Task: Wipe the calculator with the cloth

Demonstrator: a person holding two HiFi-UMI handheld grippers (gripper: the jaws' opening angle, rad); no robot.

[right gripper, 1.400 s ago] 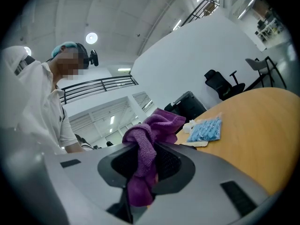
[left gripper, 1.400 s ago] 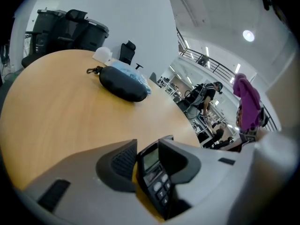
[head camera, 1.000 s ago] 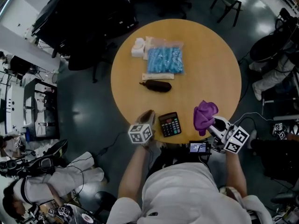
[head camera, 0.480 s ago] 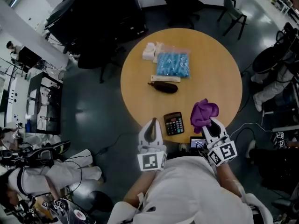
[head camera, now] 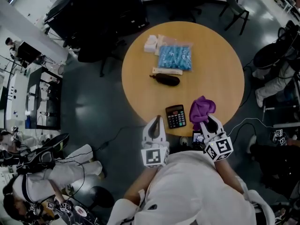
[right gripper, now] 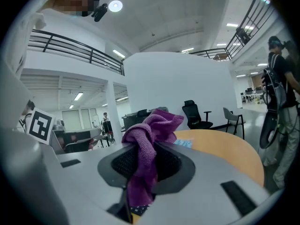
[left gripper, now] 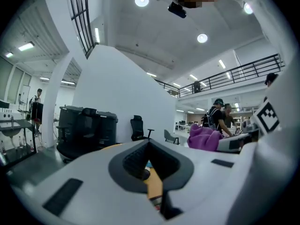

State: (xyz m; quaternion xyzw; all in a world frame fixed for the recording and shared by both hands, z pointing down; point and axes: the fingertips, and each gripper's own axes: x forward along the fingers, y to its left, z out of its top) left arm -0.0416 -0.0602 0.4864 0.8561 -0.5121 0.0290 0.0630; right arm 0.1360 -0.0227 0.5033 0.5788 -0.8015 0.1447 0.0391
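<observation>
**A:** what's on the round table [head camera: 215,60] rn?

**B:** biggest item is a blue bag [head camera: 175,58], sitting toward the far side.

**A:** and the grippers?

**B:** left gripper [head camera: 156,120] has its jaws pressed together with nothing in them, hanging just off the near edge. right gripper [head camera: 209,121] is clamped on the purple cloth [head camera: 202,108], and the cloth bunches up past the jaws over the table.

**A:** ok, calculator?

**B:** calculator [head camera: 176,116] lies flat by the near edge, between the two grippers, just left of the cloth. can't tell if cloth and calculator touch tbh.
</observation>
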